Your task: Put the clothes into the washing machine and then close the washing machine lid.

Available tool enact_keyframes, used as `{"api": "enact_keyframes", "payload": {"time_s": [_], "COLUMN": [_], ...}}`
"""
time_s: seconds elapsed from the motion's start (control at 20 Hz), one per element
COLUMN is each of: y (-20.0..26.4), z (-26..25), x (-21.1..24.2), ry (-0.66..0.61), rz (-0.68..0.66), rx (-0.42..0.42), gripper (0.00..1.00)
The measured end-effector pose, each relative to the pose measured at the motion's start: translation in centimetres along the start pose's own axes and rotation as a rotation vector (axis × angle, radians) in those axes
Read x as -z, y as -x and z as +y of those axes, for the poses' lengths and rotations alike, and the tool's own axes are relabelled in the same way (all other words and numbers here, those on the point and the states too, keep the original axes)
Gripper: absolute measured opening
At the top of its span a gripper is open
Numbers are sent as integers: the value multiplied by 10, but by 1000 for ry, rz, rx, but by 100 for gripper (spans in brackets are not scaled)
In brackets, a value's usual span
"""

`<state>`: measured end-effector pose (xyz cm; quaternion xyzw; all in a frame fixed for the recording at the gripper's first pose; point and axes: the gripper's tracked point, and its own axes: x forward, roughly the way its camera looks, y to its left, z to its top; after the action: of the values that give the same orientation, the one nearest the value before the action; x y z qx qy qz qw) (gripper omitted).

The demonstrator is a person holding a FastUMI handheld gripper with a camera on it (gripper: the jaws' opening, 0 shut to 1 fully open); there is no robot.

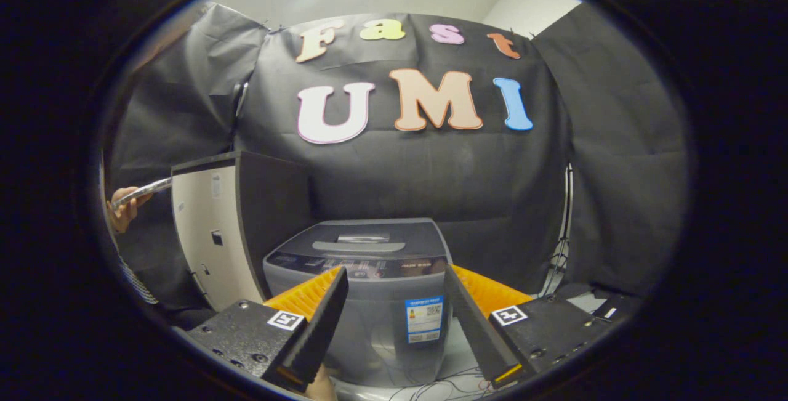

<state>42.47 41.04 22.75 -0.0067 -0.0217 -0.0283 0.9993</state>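
Observation:
A small grey top-loading washing machine (394, 321) stands just ahead of me, seen through the gap between my fingers. Its dark lid (363, 234) lies flat and closed, with a handle recess in the middle and a control strip (363, 263) along the front. A blue and white sticker (423, 318) is on its front wall. My gripper (395, 273) is open, its black fingers (320, 321) with orange backs spread to either side of the machine, touching nothing and holding nothing.
A tall cabinet (212, 228) with a white front and a dark side stands close to the washer's left. Beyond it a person's hand (123, 207) holds a shiny thin object. Loose cables (443, 385) lie at the machine's base. A stand leg (563, 247) is at the right.

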Motion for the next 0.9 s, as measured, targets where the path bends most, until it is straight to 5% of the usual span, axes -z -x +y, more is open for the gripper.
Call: {"api": "enact_keyframes", "payload": {"time_s": [0.9], "y": [14], "z": [23], "x": [13], "ry": [20], "rz": [38], "rx": [-118], "gripper": [96]}}
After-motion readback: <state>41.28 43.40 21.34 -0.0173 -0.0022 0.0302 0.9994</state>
